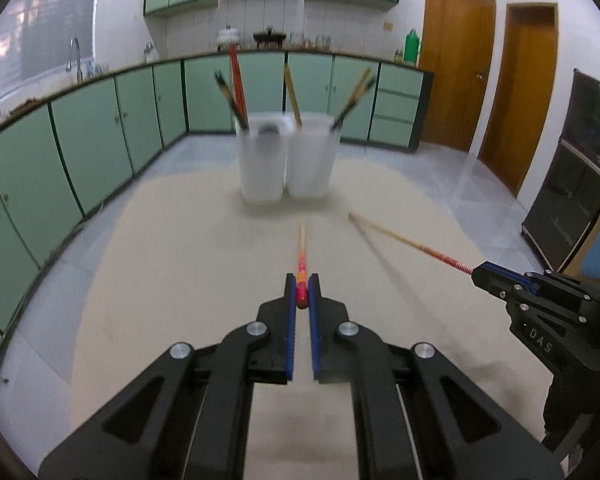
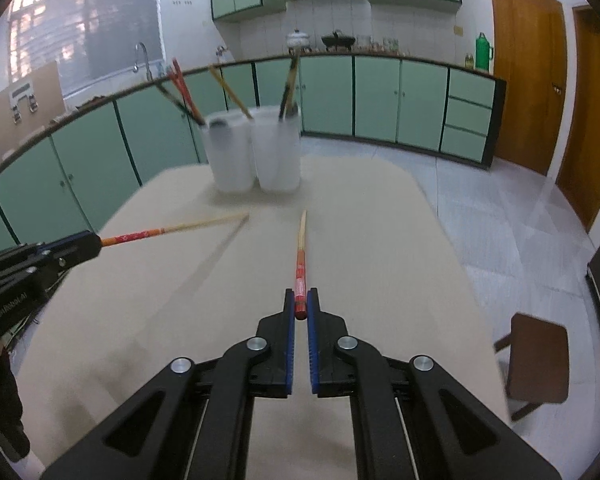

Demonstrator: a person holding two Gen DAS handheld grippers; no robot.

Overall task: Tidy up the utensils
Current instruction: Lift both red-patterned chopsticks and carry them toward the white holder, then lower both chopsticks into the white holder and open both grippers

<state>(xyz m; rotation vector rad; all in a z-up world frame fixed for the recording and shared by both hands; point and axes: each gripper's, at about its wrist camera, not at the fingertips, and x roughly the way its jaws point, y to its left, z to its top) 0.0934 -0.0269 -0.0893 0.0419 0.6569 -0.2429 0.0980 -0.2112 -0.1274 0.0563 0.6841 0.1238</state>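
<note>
My left gripper [image 1: 302, 294] is closest in the left wrist view, its blue-padded jaws pinching the red end of one chopstick [image 1: 301, 258], which points straight ahead with its pale tip raised above the bench [image 1: 172, 264]. To its right in that view, my right gripper [image 1: 478, 270] comes in from the side, pinching a second chopstick [image 1: 396, 239] by its red patterned end; the pale tip slants toward the middle of the bench and is blurred.

The right wrist view shows the same pair from the other side. There my right gripper [image 2: 301, 306] is pressed onto the red end of its chopstick [image 2: 301, 258], and my left gripper [image 2: 94, 245] enters from the left edge with its own chopstick [image 2: 172, 230] held out over the tan bench [image 2: 380, 264].

Farther along the bench stand two cloudy white plastic cups [image 1: 260, 160], side by side and touching or nearly so. The left cup holds dark and red chopsticks [image 1: 236, 88] leaning leftward. The right cup [image 1: 310, 158] holds tan and dark ones, splayed apart.

Beyond the bench lies a pale tiled floor [image 1: 400, 168]. Green kitchen cabinets [image 1: 100, 132] curve along the far walls, and a brown wooden door [image 1: 456, 64] stands at the right.
</note>
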